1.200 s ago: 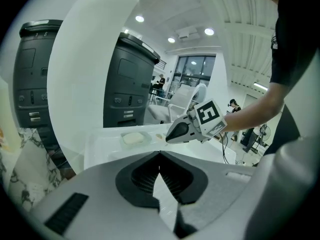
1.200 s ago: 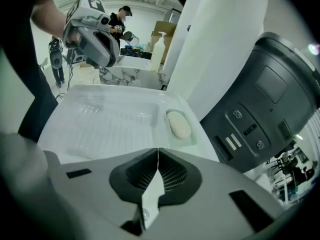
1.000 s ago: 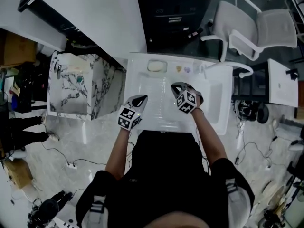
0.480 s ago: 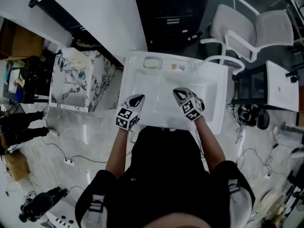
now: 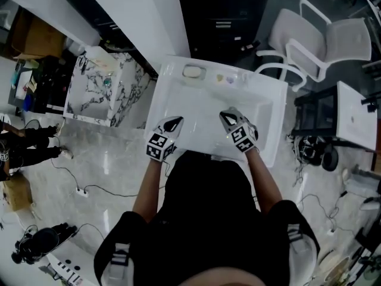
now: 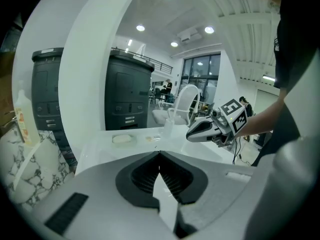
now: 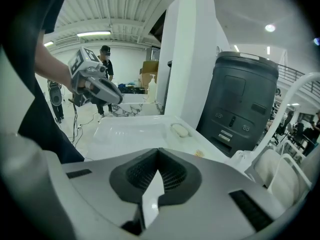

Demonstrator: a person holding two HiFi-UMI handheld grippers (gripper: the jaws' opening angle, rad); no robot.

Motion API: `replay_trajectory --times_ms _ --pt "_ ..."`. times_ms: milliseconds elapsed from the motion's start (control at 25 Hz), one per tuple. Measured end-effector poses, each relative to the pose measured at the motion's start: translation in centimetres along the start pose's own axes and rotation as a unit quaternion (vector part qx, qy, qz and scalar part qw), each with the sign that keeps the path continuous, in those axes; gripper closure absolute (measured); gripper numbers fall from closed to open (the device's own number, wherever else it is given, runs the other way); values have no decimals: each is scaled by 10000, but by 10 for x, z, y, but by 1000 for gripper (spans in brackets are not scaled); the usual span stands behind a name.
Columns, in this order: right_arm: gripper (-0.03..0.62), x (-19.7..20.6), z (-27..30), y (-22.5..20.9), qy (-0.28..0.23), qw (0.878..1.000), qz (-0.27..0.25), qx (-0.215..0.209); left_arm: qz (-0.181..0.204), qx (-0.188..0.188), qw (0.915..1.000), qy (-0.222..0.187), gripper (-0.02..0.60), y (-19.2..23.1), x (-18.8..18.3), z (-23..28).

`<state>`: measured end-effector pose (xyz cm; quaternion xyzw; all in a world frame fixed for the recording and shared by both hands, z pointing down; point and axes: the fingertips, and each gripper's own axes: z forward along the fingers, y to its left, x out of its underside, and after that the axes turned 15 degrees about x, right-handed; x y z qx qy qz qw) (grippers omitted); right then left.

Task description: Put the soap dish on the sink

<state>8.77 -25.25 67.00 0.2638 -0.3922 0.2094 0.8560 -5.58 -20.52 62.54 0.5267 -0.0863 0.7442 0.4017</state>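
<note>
We are holding both claws low over the near side of the sink (image 5: 154,98), the left claw (image 5: 173,124) toward its left wall and the right claw (image 5: 227,117) toward the middle-right. Their tips are pointing across the basin. Each claw is sitting pressed together at the tips, with nothing pinched between them.

The soap dish (image 5: 194,72) is lying flat on the sink's far ledge, left of the middle, with a pale oval lump in it (soap, as far as we can tell). It is well apart from both claws, sitting more nearly ahead of the left one. Only the bare white basin is lying between the claws and the dish.

Just to the right of the dish, on the same ledge, two small pale bits (image 5: 221,78) are resting; we are not able to tell what they are.

Left of the sink a marble-patterned cabinet (image 5: 98,94) is standing. Behind the far ledge a dark cabinet (image 5: 223,18) is rising, and off to the right white chairs (image 5: 324,37) are standing on the floor.
</note>
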Motion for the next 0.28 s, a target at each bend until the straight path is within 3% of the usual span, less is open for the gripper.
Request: replay_trajectory --times_ms 280 --pt "600 0 -14 5 -118 9997 209 -28 -185 -89 9998 36 581 -14 20 -8"
